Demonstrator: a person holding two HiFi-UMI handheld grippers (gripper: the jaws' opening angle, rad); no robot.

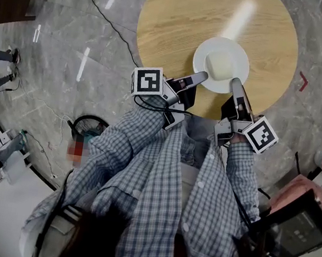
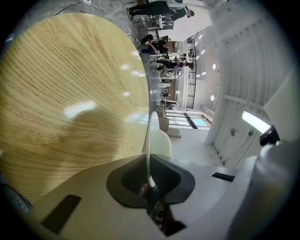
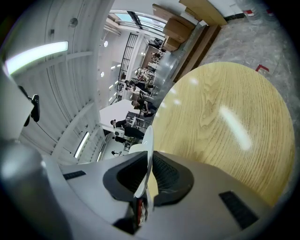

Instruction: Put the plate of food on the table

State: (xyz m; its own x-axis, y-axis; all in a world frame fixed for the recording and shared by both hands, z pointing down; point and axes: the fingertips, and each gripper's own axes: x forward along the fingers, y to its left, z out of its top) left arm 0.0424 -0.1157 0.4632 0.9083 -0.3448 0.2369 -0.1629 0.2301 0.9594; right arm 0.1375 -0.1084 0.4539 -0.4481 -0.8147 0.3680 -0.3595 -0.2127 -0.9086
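I held the plate [image 1: 208,50] over the near part of the round wooden table [image 1: 176,20], well inside its edge, with the pale food [image 1: 220,64] at its middle. My left gripper [image 1: 200,76] and right gripper [image 1: 235,83] each pinched the plate's thin white rim on the side nearest the table's edge. The carry looked done. I could not tell whether the plate rested on the table. Releasing and backing off seemed left.

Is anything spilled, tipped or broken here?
Nothing stands out. The plate, gripped at its rim by the left gripper and right gripper, looks level over the table, with the food in its middle.
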